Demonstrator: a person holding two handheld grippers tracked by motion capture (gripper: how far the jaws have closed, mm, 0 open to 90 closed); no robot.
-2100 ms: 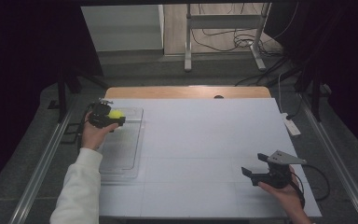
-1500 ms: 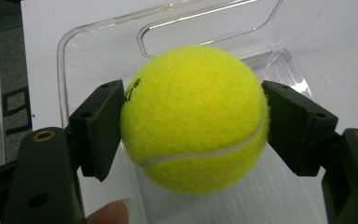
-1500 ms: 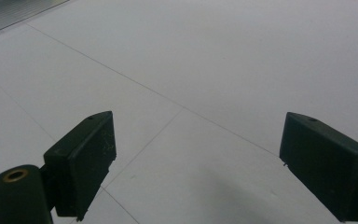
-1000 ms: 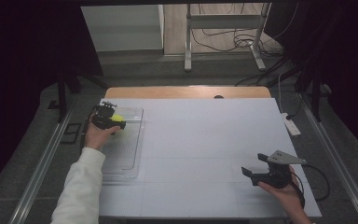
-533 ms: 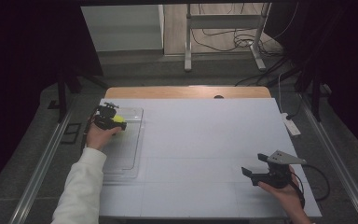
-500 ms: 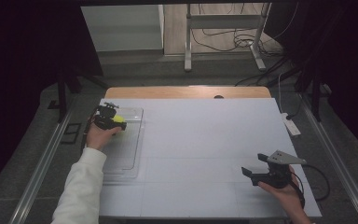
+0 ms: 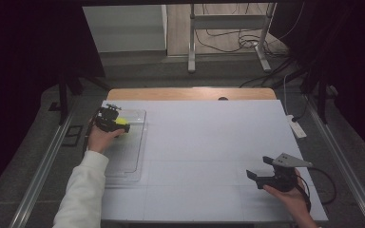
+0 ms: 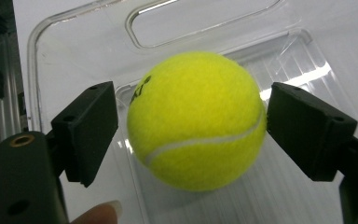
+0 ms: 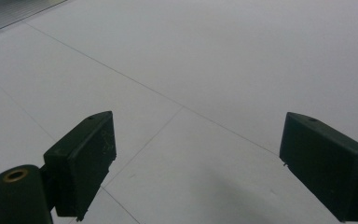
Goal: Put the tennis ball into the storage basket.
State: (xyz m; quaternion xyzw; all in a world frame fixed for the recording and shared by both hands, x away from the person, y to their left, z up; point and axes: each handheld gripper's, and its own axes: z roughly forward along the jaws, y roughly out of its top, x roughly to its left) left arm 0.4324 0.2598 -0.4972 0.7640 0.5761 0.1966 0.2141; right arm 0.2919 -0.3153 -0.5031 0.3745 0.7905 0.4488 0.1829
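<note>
Tennis ball (image 8: 196,122), bright yellow with a white seam, lies in the far end of a clear plastic tray (image 7: 140,142) at the far left of the white tabletop (image 7: 209,142); in the left gripper view it sits between the two black jaws, which stand apart, with a thin gap showing on each side, so the ball is bracketed rather than squeezed; whether it rests on the tray floor or hangs just above it cannot be told. By its look it should be light and springy, with a fuzzy felt that gives good friction against the flat pads; it will dent a little under pressure and is in no way fragile, but being round it may roll or pop out if taken off-centre; the sound hold is across its widest part, one pad on each opposite side, roughly as the jaws are lined up now. The left gripper (image 7: 110,118) is held by a hand in a white sleeve, forearm reaching from the near left toward the far end of the tray; a fingertip shows at the bottom edge of its view. The right gripper (image 7: 259,176) hovers low over bare tabletop at the near right, well apart from the tray, jaws wide apart and empty.
</note>
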